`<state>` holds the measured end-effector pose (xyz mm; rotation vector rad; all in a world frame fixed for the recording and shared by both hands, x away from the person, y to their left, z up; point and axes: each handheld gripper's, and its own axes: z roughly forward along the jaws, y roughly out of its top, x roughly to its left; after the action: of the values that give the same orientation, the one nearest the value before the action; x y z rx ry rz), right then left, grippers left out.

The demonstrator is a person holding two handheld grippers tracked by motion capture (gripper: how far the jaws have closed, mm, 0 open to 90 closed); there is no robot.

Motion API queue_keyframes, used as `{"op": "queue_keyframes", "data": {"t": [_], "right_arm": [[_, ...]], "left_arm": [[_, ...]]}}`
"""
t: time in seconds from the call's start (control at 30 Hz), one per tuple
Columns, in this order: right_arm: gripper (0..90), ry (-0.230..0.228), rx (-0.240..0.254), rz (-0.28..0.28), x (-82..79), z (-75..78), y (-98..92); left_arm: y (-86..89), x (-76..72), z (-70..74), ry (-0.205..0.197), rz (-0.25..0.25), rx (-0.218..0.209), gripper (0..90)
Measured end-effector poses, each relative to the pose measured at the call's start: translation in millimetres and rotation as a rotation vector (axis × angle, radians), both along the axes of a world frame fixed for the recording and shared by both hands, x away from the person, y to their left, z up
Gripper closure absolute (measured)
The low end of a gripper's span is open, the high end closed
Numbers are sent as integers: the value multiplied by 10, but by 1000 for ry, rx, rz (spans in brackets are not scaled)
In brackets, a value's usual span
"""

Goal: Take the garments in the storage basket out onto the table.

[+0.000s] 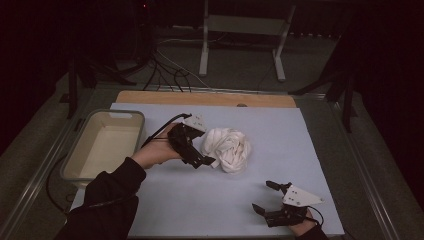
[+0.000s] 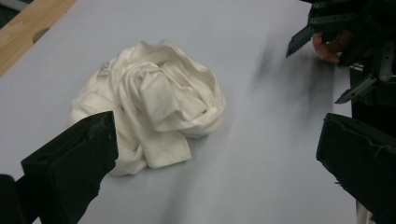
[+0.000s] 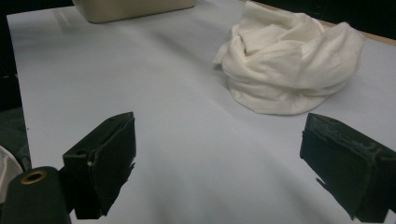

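Blue mat (image 1: 200, 200), crumpled white cloth (image 1: 227, 148)

White crumpled cloth (image 1: 227, 148), pale blue-grey table mat (image 1: 280, 135), beige bin (image 1: 82, 159), black grippers (image 1: 266, 198)

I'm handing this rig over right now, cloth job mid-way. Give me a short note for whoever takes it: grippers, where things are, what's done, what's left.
Left gripper: open, empty, right beside the white cloth, jaws aimed at it.
Right gripper: open, empty, near the front edge of the mat, well clear of the cloth.
Cloth: crumpled in a heap mid-mat, not gripped.
Beige bin: at the mat's left edge, looks empty.
Done: approach only.
Left: probably grasp the cloth with the left gripper; the bin looks the likely destination.
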<state>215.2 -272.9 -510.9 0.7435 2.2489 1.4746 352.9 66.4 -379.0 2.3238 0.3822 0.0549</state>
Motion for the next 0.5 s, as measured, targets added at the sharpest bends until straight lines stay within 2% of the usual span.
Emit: {"op": "queue_keyframes", "data": {"t": [0.13,0.23,0.5], "right_arm": [[107,-1,-4,-2,-2,3,-2],[107,3,-3,-1,1,-3,-1],[106,2,-5,-1,-3,-5,3]], "left_arm": [[20,-41,-79,2,-3,14,0],[41,-109,-181,-12,-11,59,0],[108,-229,-332,-6,-14,56,0]]}}
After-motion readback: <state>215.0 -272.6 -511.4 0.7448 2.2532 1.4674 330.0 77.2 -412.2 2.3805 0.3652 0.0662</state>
